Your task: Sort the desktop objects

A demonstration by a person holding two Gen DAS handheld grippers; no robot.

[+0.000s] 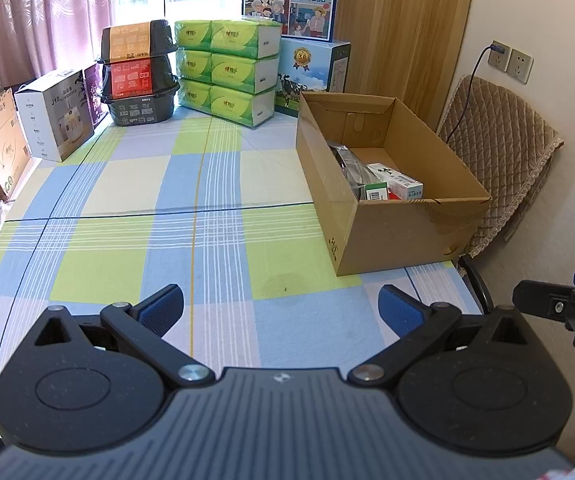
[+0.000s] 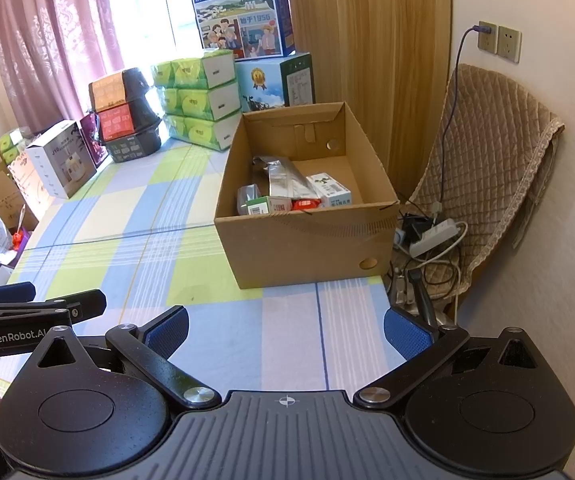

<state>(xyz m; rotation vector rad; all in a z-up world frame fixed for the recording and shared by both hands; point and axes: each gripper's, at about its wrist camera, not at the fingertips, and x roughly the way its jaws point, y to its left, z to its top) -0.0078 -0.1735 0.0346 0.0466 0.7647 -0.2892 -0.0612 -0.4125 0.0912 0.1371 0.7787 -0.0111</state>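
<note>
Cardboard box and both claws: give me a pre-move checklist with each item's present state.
1. Left claw open and holding nothing: ok.
2. Right claw open and holding nothing: ok.
3. Open brown cardboard box upright on the checked blue and green tablecloth, top unobstructed: ok.
4. Room left in the box beside the white and green small carton and silver foil pouch: ok.
5. Loose object left on the cloth to pick: not ok, none visible.
6. Claws apart from each other: ok.
</note>
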